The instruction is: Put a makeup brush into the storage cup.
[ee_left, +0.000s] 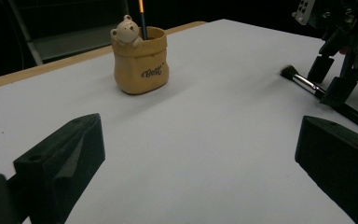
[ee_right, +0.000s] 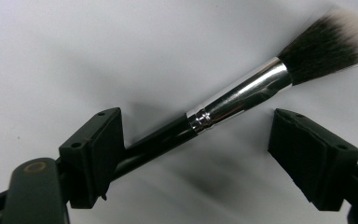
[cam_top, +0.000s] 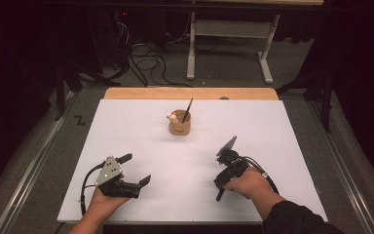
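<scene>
A makeup brush point(ee_right: 235, 100) with a black handle, silver ferrule and dark bristles lies flat on the white sheet point(cam_top: 141, 126). My right gripper point(ee_right: 193, 144) points down over it, open, with the handle passing beside one jaw and the other jaw well apart from it. From the left gripper view the brush point(ee_left: 307, 86) lies under the right gripper point(ee_left: 328, 81). In the high view its handle end point(cam_top: 218, 195) sticks out below my right gripper point(cam_top: 223, 178). My left gripper point(cam_top: 136, 169) point(ee_left: 205, 140) rests open at the front left, nothing between its jaws.
A tan bear-shaped pot point(cam_top: 179, 126) point(ee_left: 141, 65) stands in the far middle of the sheet with a dark pencil point(cam_top: 187, 111) upright in it. The wooden table edge point(cam_top: 190, 93) runs behind it. Beyond are a desk frame point(cam_top: 191, 53) and floor cables point(cam_top: 148, 61).
</scene>
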